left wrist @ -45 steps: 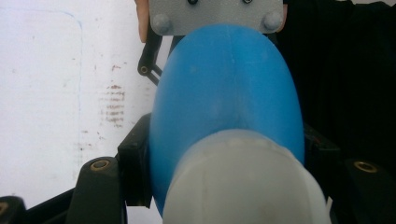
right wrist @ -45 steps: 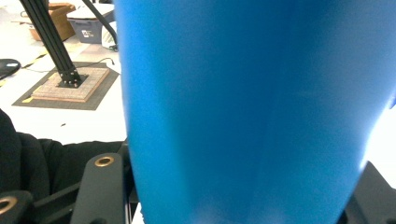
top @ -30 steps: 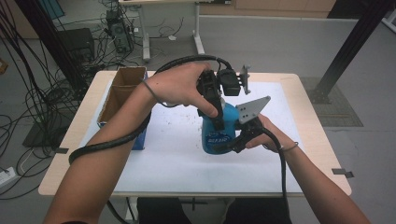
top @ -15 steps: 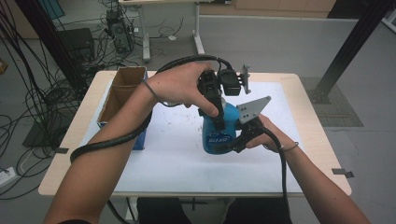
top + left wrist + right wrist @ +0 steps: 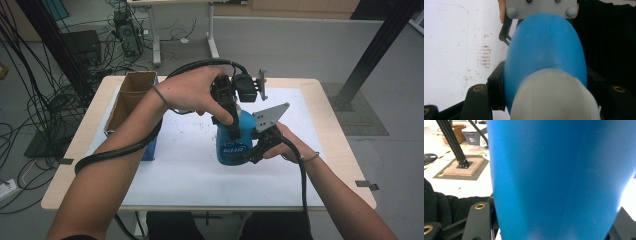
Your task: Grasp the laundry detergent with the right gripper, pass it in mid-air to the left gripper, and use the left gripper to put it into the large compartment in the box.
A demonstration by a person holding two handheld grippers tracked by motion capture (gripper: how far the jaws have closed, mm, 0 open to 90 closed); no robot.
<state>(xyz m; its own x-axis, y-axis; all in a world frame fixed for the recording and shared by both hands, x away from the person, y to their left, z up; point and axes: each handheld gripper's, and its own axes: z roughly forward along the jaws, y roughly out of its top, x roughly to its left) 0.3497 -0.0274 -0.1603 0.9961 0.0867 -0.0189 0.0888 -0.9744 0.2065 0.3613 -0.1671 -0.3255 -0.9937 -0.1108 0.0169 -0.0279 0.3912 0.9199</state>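
A: Start big. What's on the table (image 5: 345, 165)?

B: One white sheet (image 5: 185, 165) over most of it, and one cardboard box (image 5: 131, 97) at the far left edge. Near the middle stands one blue bottle (image 5: 235, 142) with a white cap (image 5: 555, 98).

A: Has anything shifted in the last second?

B: No. Bottle, hands and both tools sit where they were, so I'd judge this a steady hold, perhaps bracing to twist the cap off.

A: And the tools?

B: Two. The left gripper (image 5: 231, 117) comes down from above, its jaws clamped on the bottle's upper part just below the cap. The right gripper (image 5: 255, 150) comes in from the right, jaws clenched on the bottle's body.

A: Anything smaller?

B: Brownish smudges (image 5: 484, 56) on the sheet left of the bottle, too faint to count.
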